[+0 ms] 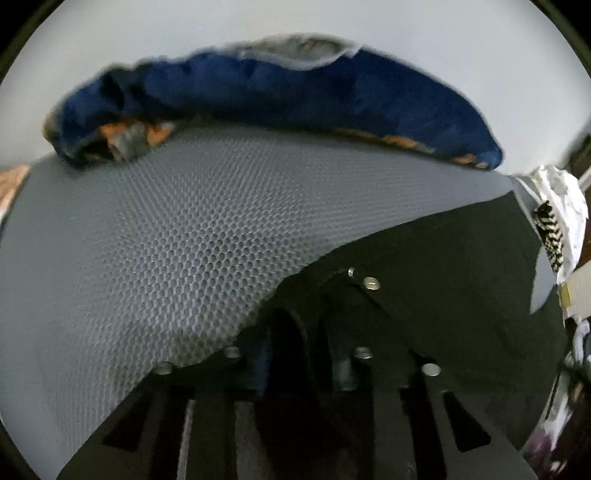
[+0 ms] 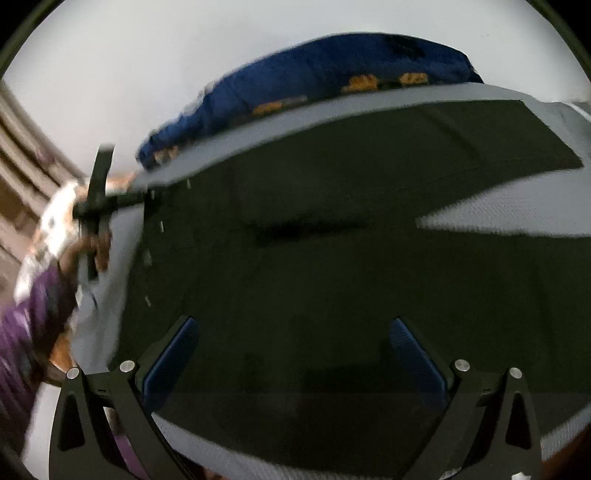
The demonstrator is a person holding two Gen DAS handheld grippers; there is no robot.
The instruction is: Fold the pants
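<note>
One pair of dark pants (image 2: 332, 240) lies spread flat on the grey honeycomb mat (image 1: 166, 240), filling most of the right wrist view. In the left wrist view it runs off to the right, and its near edge cuts diagonally across the mat.

Down at that edge, the left gripper (image 1: 310, 332) has its fingers drawn close together. A ridge of dark cloth bunches up between them, so it looks clamped on the pants right at the border, though everything there is black on black and hard to separate. From the right wrist view that same tool shows as a black cross-shaped frame at the pants' left edge. A hand (image 2: 92, 251) is wrapped around its grip and a purple patterned sleeve (image 2: 22, 332) trails down behind.

Over to the right gripper (image 2: 295, 354): its jaws are spread wide, with the blue pads (image 2: 170, 362) well apart and dark fabric lying under the gap between them. Nothing is pinched here. Whether the tips touch the cloth I can't say, as the view is blurred.

Beyond the pants, along the mat's far edge, sits a rumpled blue cloth (image 1: 295, 92) with orange patches. Behind it is a plain pale wall (image 1: 295, 22). At the right rim of the left wrist view there's a crumpled white heap (image 1: 561, 199) with a black-and-white striped piece on it.
</note>
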